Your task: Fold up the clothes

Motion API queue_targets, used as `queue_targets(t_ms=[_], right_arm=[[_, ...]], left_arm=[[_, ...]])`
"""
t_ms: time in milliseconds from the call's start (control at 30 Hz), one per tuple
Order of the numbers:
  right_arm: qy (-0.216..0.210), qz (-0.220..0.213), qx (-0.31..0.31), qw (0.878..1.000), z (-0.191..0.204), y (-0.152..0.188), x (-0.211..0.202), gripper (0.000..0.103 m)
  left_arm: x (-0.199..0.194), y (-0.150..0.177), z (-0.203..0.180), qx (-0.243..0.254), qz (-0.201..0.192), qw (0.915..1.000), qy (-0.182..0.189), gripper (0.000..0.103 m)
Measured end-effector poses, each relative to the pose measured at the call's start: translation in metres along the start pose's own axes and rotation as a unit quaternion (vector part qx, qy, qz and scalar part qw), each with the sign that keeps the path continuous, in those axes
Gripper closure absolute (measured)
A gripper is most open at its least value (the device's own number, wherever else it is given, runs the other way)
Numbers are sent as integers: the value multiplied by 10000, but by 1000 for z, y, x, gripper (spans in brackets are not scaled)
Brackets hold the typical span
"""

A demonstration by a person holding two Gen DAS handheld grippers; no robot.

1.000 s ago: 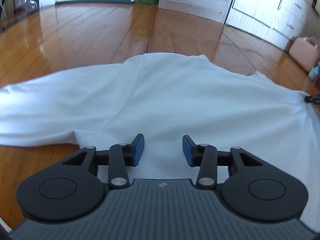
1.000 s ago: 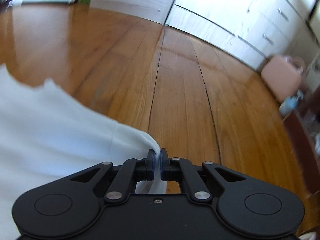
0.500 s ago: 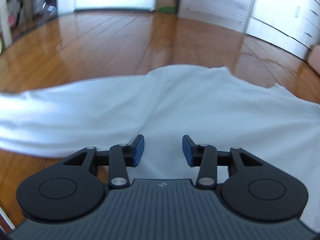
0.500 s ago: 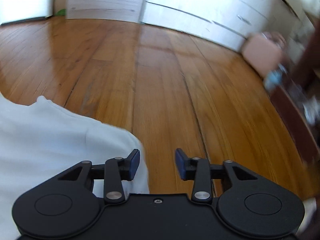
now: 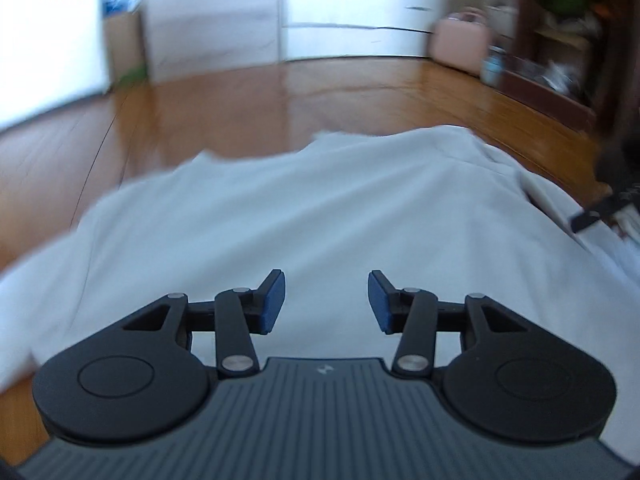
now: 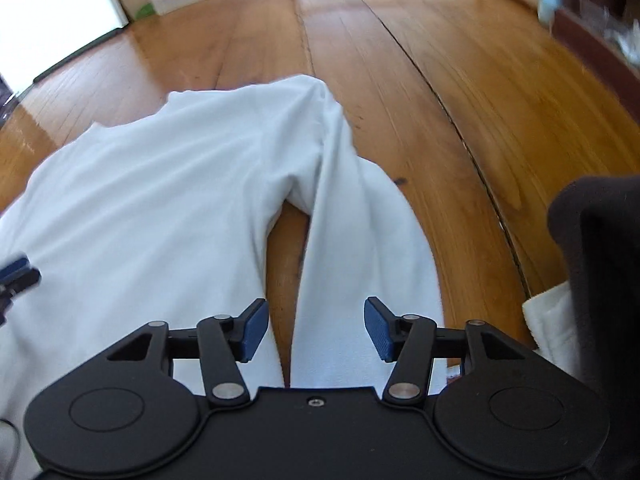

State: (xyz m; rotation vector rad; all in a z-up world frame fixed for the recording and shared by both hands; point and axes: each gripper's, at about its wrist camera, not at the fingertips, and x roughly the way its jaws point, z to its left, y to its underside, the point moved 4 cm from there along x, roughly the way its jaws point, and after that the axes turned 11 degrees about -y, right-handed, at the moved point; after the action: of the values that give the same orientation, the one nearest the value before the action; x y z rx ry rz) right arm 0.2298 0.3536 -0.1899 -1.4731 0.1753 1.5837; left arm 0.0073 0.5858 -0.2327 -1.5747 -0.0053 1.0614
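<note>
On the wood floor (image 6: 480, 80), white long-sleeve shirt (image 5: 300, 216) spread flat, collar end away from me. Right sleeve (image 6: 360, 220) lies alongside the body, a wedge of bare floor between them.

My left tool (image 5: 326, 304): jaws opening, nothing between the pads, hanging over the shirt's body. My right tool (image 6: 315, 330): jaws opening too, pads not touching cloth, sitting over the near part of the sleeve with its inner edge showing between the pads. Left-tool view is blurred, so I can't tell fine wrinkles on that side.

My read: no fold made yet that I can see; the step in hand is picking up the right sleeve to lay it across the body.

To do it well:
- drop the right tool straight onto the sleeve, pinch only the sleeve, not the body next to it
- close fully before lifting
- carry low and slow so the body doesn't drag
- left tool can pin the body flat meanwhile
</note>
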Motion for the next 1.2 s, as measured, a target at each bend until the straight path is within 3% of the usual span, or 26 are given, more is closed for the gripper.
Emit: queue_targets(t_ms=[133, 200, 233, 267, 300, 367, 433, 667, 833, 900, 1000, 1100, 1200], right_arm=[[256, -108, -201, 9994, 3, 5, 19, 48], [506, -129, -343, 9980, -2, 1, 25, 77], [544, -219, -356, 9976, -5, -3, 23, 82], [543, -319, -381, 9973, -8, -7, 19, 95], [541, -419, -406, 9968, -10, -12, 15, 102], [622, -634, -487, 9949, -14, -21, 4, 102], [957, -923, -648, 9890, -15, -33, -14, 102], [1141, -1978, -555, 9720, -26, -116, -91, 102], [1304, -2379, -1113, 9560, -9, -185, -126, 102], [1613, -2225, -1337, 9521, -6, -203, -118, 102], [2024, -1779, -1447, 9521, -11, -216, -95, 102], [2033, -1383, -1466, 9582, -17, -210, -78, 102], [1721, -1072, -1217, 9716, -18, -202, -73, 102]], left_arm=[[-8, 7, -24, -140, 272, 9984, 470, 58], [-14, 13, -35, 159, 275, 9984, 461, 58], [-18, 15, -40, 344, 197, 9983, 417, 58], [-23, 16, -45, 529, 120, 9978, 372, 58], [-27, 17, -49, 717, -5, 9969, 313, 58], [-38, 13, -57, 960, -314, 9944, 295, 58], [-42, 9, -62, 850, -385, 9943, 515, 58], [-38, -8, -68, -142, 12, 9949, 997, 58], [-38, -37, -70, -1027, 20, 9887, 1092, 53], [-29, -38, -71, -1367, 178, 9842, 1109, 51], [-6, -21, -72, -1400, 770, 9787, 1288, 51], [10, 1, -67, -1507, 1272, 9708, 1363, 51], [16, 8, -62, -1460, 1376, 9696, 1398, 51]])
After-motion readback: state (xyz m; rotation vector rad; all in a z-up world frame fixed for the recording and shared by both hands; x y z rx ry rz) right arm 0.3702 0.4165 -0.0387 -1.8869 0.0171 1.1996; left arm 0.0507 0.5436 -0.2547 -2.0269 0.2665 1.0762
